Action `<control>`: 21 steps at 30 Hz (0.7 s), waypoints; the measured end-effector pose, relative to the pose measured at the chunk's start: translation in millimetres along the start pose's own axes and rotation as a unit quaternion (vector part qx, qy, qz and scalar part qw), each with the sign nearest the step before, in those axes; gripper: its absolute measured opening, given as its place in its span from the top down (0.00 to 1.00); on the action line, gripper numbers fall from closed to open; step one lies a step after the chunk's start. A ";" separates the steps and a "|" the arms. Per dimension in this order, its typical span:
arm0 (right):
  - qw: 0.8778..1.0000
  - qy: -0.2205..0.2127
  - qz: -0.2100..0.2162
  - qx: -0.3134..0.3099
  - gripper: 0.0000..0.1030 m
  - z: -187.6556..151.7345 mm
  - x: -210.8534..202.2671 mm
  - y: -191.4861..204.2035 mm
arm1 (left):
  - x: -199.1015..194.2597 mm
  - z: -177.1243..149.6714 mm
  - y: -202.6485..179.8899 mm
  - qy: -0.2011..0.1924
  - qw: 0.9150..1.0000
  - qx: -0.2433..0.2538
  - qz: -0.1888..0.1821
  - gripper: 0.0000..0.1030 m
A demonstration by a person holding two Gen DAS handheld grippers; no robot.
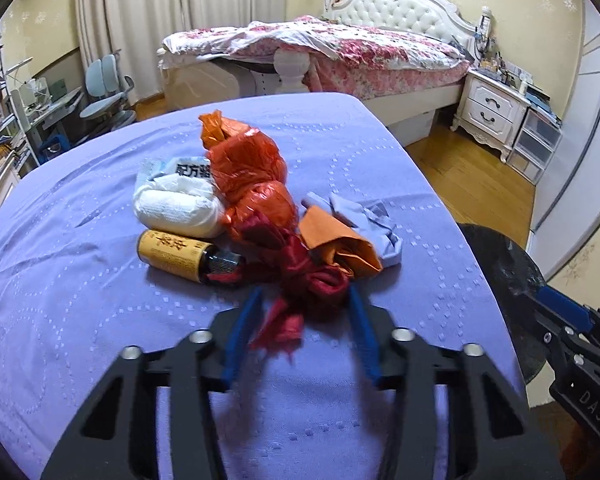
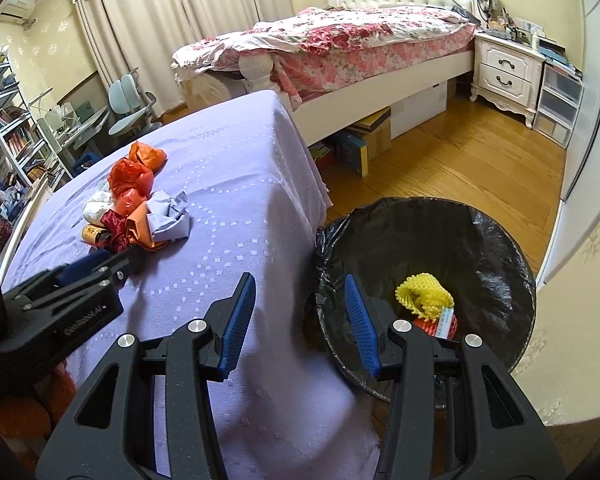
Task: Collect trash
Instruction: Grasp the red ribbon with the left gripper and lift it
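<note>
A pile of trash lies on the purple-covered table [image 1: 100, 280]: a dark red crumpled bag [image 1: 312, 280], an orange plastic bag [image 1: 252, 172], a white wad [image 1: 172, 208], a yellow-labelled bottle [image 1: 176, 254], orange paper [image 1: 332, 236] and a lilac cloth [image 1: 364, 220]. My left gripper [image 1: 304, 300] is open, with its blue fingers on either side of the dark red bag. My right gripper [image 2: 300, 280] is open and empty, over the table edge beside the black-lined bin [image 2: 480, 240]. The bin holds yellow foam netting [image 2: 422, 294].
The bin also shows at the right edge of the left wrist view [image 1: 500, 272], with the right gripper [image 1: 580, 328] at it. A bed [image 2: 360, 40] and a nightstand [image 2: 504, 68] stand beyond, across wooden floor [image 2: 440, 152]. Shelves and a chair are at far left.
</note>
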State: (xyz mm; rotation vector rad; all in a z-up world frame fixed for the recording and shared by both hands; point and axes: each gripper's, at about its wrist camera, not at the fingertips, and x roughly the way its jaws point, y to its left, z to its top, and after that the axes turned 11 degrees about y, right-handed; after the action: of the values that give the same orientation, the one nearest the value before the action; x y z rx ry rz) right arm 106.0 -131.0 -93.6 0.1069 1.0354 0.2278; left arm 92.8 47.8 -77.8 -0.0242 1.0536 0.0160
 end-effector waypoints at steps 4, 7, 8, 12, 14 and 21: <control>1.000 -0.002 0.004 -0.003 0.56 2.1 -0.4 3.6 | -5.1 -5.8 4.6 -0.003 1.000 -0.005 -0.023 0.72; 1.000 -0.001 0.005 -0.010 0.56 3.0 -0.8 10.1 | -9.8 -12.8 8.7 -0.006 1.000 -0.003 -0.027 0.73; 1.000 -0.001 0.006 -0.012 0.56 3.0 -0.9 12.2 | -11.3 -15.0 9.8 -0.007 1.000 -0.002 -0.027 0.73; 1.000 0.002 0.010 -0.029 0.56 3.8 0.0 26.0 | -19.2 -23.7 21.2 -0.011 1.000 -0.005 -0.028 0.73; 0.999 0.006 0.014 -0.039 0.56 3.6 1.8 35.5 | -22.9 -26.2 27.9 -0.014 0.999 -0.009 -0.027 0.73; 0.997 0.018 0.028 -0.075 0.56 1.4 10.7 70.3 | -30.2 -37.2 61.5 -0.019 0.999 -0.028 -0.004 0.73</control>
State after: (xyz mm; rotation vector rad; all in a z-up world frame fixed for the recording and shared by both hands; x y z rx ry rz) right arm 102.8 -60.2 -88.1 -0.0044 1.0488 0.3584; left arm 44.0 108.2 -70.7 -0.0786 1.0143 0.0386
